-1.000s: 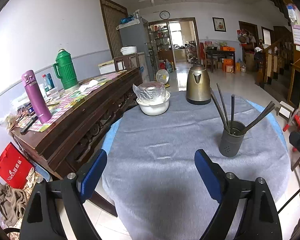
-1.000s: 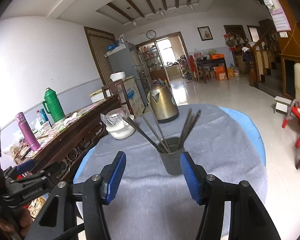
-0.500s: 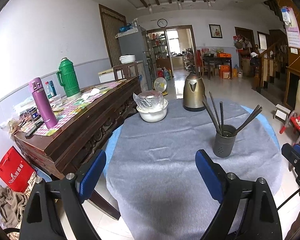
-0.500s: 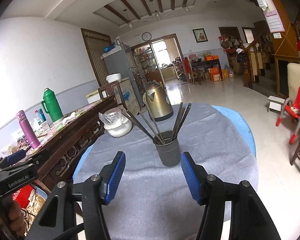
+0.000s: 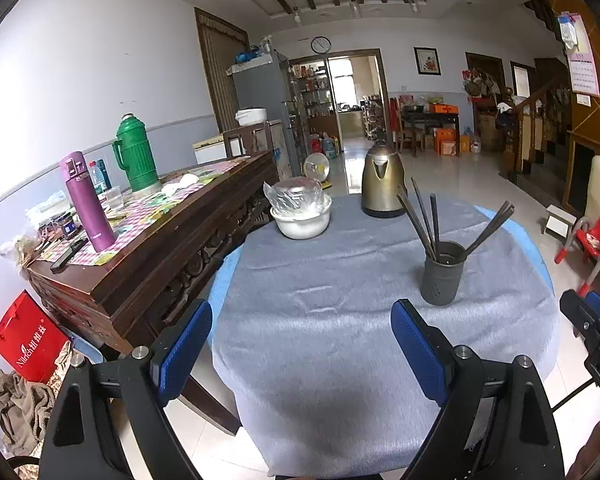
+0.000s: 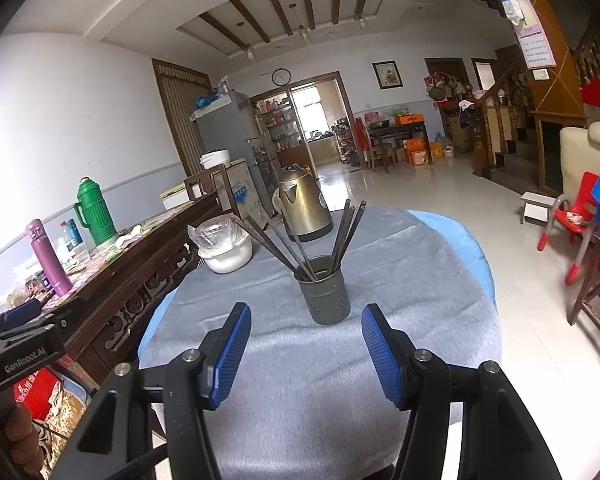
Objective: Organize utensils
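Looks like the tail end w/ chopsticks (image 6: 300,246) all standing in grey holder (image 6: 327,296) mid-table (image 6: 400,280); left tool (image 5: 302,344) & right tool (image 6: 304,350) both released, empty; next: prob. just check for strays.

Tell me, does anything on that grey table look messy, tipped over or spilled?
Nothing is spilled or tipped. The grey holder stands upright, though its chopsticks splay apart in two leaning bunches. The white bowl is covered with crinkled plastic, and the kettle stands upright behind.
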`<move>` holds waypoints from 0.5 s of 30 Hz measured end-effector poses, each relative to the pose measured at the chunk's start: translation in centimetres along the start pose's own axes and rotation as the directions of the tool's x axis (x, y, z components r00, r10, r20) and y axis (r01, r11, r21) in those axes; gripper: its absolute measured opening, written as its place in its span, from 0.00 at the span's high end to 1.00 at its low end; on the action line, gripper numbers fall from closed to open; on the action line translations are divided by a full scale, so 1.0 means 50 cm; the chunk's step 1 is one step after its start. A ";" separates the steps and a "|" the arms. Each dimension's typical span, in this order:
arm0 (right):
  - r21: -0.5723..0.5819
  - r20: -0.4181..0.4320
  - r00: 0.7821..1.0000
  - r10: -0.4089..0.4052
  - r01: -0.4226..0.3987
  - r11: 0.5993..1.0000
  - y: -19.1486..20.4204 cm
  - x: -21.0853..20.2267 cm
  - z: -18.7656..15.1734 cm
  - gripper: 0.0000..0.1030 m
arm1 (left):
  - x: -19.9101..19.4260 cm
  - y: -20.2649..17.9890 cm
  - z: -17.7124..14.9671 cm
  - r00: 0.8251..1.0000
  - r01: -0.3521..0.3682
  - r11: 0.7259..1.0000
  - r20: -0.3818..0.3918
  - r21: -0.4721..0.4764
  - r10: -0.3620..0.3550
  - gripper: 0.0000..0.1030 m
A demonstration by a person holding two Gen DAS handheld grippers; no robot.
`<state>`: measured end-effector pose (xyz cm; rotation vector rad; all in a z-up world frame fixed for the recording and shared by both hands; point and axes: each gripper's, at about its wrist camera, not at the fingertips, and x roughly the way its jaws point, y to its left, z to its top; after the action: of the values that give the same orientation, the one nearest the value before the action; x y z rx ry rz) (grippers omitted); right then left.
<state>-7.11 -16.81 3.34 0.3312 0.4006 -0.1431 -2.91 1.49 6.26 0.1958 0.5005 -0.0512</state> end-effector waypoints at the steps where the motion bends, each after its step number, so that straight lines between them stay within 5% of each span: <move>1: -0.004 0.002 1.000 0.001 -0.001 1.000 0.003 -0.001 0.001 0.40 | 0.000 -0.002 -0.002 1.000 0.000 1.000 -0.001 0.003 0.000 0.12; 15: -0.025 0.031 1.000 -0.001 0.002 1.000 0.011 -0.013 -0.001 0.40 | -0.011 -0.007 0.000 1.000 0.006 1.000 0.004 0.005 -0.006 0.12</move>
<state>-7.63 -16.22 3.70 0.3035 0.3720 -0.1442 -3.40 1.14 6.47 0.1989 0.4968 -0.0586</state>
